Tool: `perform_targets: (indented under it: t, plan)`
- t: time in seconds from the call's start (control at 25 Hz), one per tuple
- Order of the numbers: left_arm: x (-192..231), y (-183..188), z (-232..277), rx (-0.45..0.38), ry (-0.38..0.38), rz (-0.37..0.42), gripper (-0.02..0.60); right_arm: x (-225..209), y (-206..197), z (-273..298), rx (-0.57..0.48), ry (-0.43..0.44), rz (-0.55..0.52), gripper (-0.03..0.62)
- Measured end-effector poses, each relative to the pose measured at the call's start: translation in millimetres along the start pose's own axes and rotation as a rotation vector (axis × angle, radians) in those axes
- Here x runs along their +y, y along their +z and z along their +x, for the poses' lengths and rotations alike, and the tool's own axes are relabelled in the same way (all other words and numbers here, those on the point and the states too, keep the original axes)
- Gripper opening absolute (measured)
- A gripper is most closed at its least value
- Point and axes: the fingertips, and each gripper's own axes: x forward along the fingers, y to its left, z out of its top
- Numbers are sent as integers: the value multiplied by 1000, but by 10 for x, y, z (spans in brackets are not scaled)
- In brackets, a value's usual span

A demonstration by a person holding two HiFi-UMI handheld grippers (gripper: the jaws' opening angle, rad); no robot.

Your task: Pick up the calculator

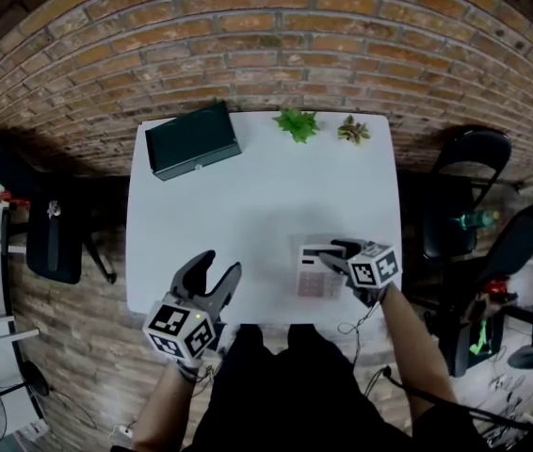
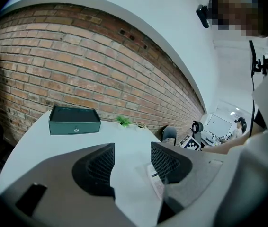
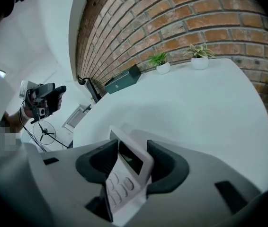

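A white calculator (image 1: 318,273) with a dark display lies near the front right of the white table (image 1: 257,196). My right gripper (image 1: 337,252) reaches it from the right. In the right gripper view the calculator (image 3: 124,174) sits tilted between the two dark pads of the right gripper (image 3: 131,157), which touch its side edges. My left gripper (image 1: 218,281) hovers at the table's front left edge, open and holding nothing. In the left gripper view its jaws (image 2: 131,162) stand apart and the calculator (image 2: 156,181) shows past the right one.
A dark green box (image 1: 192,139) stands at the table's back left corner. Two small potted plants (image 1: 297,123) (image 1: 352,131) sit at the back edge by the brick wall. Black chairs stand at the left (image 1: 55,238) and right (image 1: 469,172).
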Motion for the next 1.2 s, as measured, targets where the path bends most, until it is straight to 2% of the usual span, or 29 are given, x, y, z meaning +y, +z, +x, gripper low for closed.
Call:
perform_targets:
  t: [0.52, 0.92, 1.2]
  plan:
    - [-122, 114, -50, -28, -52, 7, 222, 336, 80, -222, -72, 3, -30, 72]
    - [-242, 155, -161, -33, -84, 16, 215, 689, 138, -364, -186, 12, 41, 51]
    - [-266, 159, -250, -41, -102, 14, 209, 778, 259, -567, -289, -52, 68, 51]
